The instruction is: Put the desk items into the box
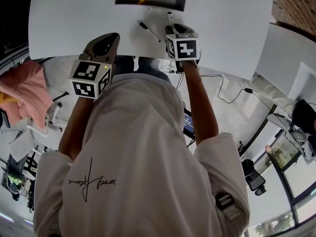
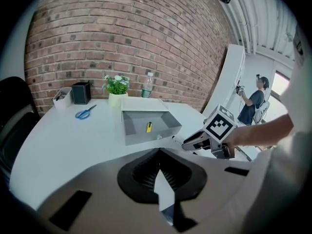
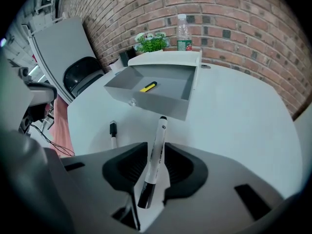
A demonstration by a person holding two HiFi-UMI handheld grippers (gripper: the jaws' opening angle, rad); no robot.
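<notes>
Jaws of the right hand-held gripper [image 3: 156, 155] stand wide apart, and a white marker [image 3: 159, 135] sits lengthwise in the gap between them. Its black cap end lies back toward the gripper's body and its other end points out past the tips. The pads are clear of it on both sides, so nothing is gripped. Just ahead of that far end is the near wall of the grey box [image 3: 156, 104], open at the top, with a yellow item [image 3: 148, 87] lying on its floor. To the left of this gripper, near it but apart, a second marker [image 3: 113, 133] lies on the white table [image 3: 234, 116]. Beyond the box, against the brick wall [image 3: 234, 18], stand a potted plant [image 3: 150, 42] and a clear bottle [image 3: 183, 32]. The left hand-held gripper [image 2: 159, 155] has its jaws pressed together with nothing between them, over the near part of the table. The box lies straight ahead of it, well apart, and the right one is ahead to its right. Far ahead to its left lie blue scissors [image 2: 85, 112], with a black holder [image 2: 81, 92] just behind them.
</notes>
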